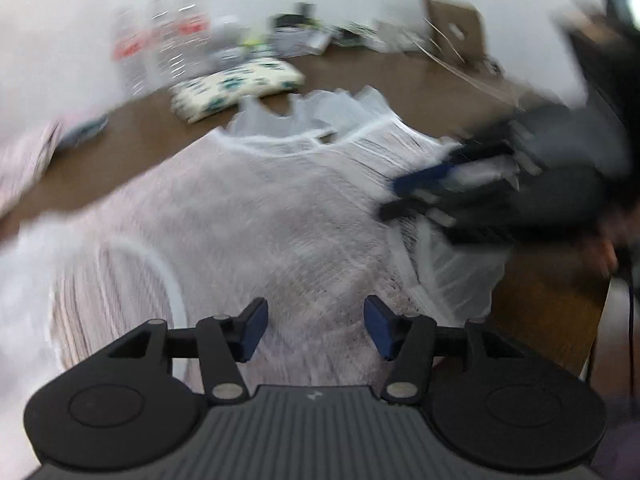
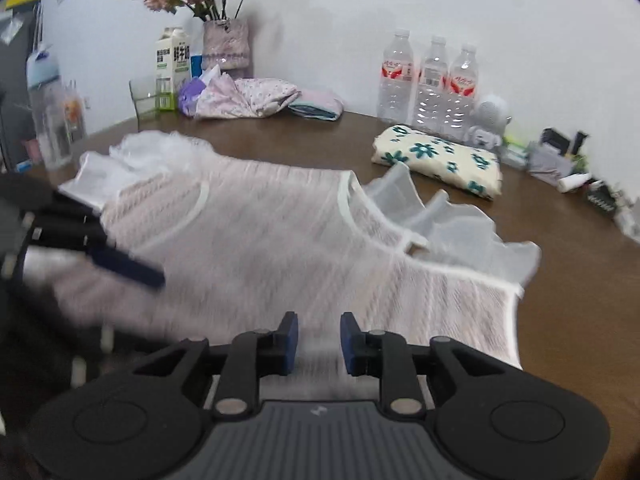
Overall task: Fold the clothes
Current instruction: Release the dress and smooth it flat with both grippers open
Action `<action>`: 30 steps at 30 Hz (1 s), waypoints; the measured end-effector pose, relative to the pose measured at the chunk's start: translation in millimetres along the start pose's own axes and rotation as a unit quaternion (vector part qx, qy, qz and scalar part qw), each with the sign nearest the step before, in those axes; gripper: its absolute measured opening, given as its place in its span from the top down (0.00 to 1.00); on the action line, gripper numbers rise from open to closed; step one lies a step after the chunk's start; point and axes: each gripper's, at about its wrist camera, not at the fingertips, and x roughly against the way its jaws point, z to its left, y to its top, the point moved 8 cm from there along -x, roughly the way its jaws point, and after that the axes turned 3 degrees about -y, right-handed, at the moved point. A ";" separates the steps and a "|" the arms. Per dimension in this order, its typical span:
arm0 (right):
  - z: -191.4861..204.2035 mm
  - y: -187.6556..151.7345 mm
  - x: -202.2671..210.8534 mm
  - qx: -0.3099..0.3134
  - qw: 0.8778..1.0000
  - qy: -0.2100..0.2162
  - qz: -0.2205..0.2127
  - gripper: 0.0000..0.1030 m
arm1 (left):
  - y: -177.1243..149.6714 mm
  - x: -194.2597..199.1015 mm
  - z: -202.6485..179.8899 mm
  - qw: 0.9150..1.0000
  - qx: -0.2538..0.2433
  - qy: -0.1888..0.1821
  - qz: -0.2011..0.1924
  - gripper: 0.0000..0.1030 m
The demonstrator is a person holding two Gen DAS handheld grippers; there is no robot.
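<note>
1. The left gripper (image 1: 316,330) is being held over the white garment (image 1: 256,216), its fingers (image 1: 254,328) spread wide with nothing between them.
2. The right gripper (image 2: 319,344) is being held over the same garment (image 2: 280,232), fingers (image 2: 289,340) parted with a narrower gap and clamping nothing.
3. The garment is lying spread flat on the brown surface (image 2: 560,280), ruffled trim at its edges.
4. A folded floral cloth (image 2: 438,160) is resting beyond it.
5. Three water bottles (image 2: 430,84) with red labels are standing behind; their writing is too small to be read.
6. A milk carton (image 2: 173,68) with Chinese print is standing beside a vase of flowers (image 2: 226,44).
</note>
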 end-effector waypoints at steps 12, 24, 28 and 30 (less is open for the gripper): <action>-13.9 -3.9 47.7 -0.043 0.999 0.021 -0.017 0.80 | -0.1 46.1 22.7 0.998 0.041 0.032 -0.037 0.42; -11.2 -19.6 18.0 -0.051 0.996 -0.063 0.043 0.90 | -47.2 53.7 59.3 0.990 0.107 0.079 -0.042 0.39; 15.3 -12.6 58.7 -0.039 0.999 0.013 -0.032 0.86 | -56.0 83.3 73.6 0.988 0.120 0.075 -0.054 0.39; 38.4 -15.1 70.0 -0.016 0.995 0.073 -0.063 0.85 | -65.9 88.4 84.6 0.988 0.128 0.071 -0.047 0.39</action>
